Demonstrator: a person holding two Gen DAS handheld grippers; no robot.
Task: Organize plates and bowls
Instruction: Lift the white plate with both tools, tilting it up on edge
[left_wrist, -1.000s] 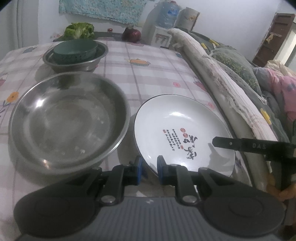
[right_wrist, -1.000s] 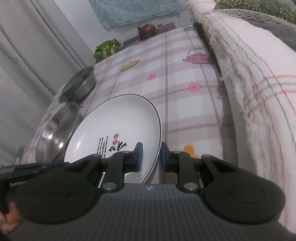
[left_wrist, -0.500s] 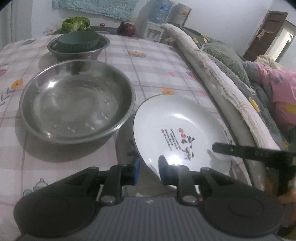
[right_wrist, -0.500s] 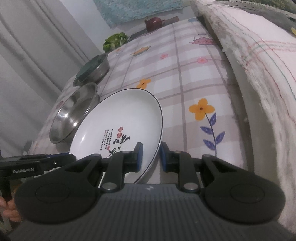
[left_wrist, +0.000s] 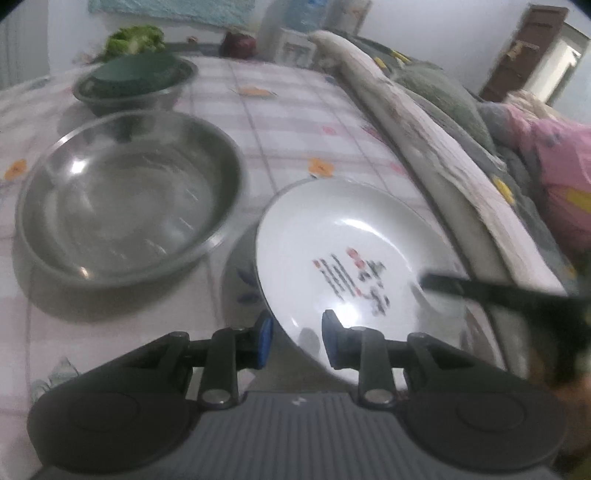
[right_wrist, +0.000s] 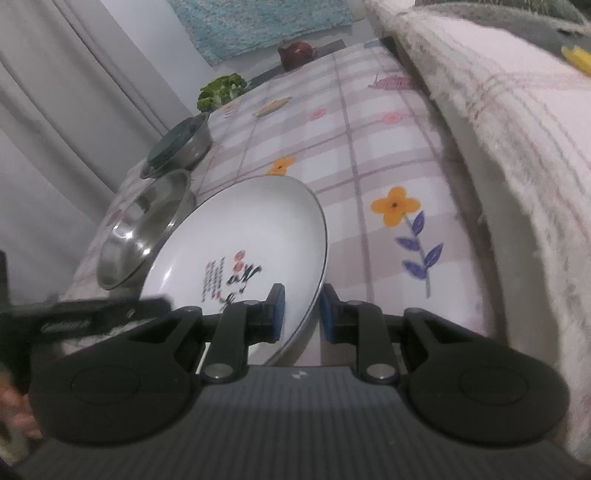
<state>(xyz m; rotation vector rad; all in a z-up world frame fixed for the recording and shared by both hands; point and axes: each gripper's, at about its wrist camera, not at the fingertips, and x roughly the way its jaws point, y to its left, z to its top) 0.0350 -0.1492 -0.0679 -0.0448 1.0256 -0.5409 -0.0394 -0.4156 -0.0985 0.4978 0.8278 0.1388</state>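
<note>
A white plate (left_wrist: 351, 236) with red and black writing hangs tilted above the checked tablecloth (left_wrist: 280, 122). In the right wrist view my right gripper (right_wrist: 301, 314) is shut on the near rim of the plate (right_wrist: 251, 221). My left gripper (left_wrist: 297, 343) straddles the opposite rim; its jaws are opening and the blue pads stand apart from the plate. One finger (left_wrist: 461, 286) of the right gripper shows over the plate's right side. A large steel bowl (left_wrist: 122, 195) sits left of the plate. Behind it, a smaller steel bowl (left_wrist: 162, 96) holds a green bowl (left_wrist: 136, 72).
Rolled quilts and bedding (left_wrist: 424, 122) run along the table's right edge. Leafy greens (left_wrist: 135, 37), a dark red teapot (left_wrist: 238, 44) and a water dispenser (left_wrist: 295, 37) stand at the far end. A grey curtain (right_wrist: 55, 110) hangs on the left.
The left gripper's jaws have widened around the plate rim. The plate, held by the right gripper, has come back toward the near end of the table and tilted more.
</note>
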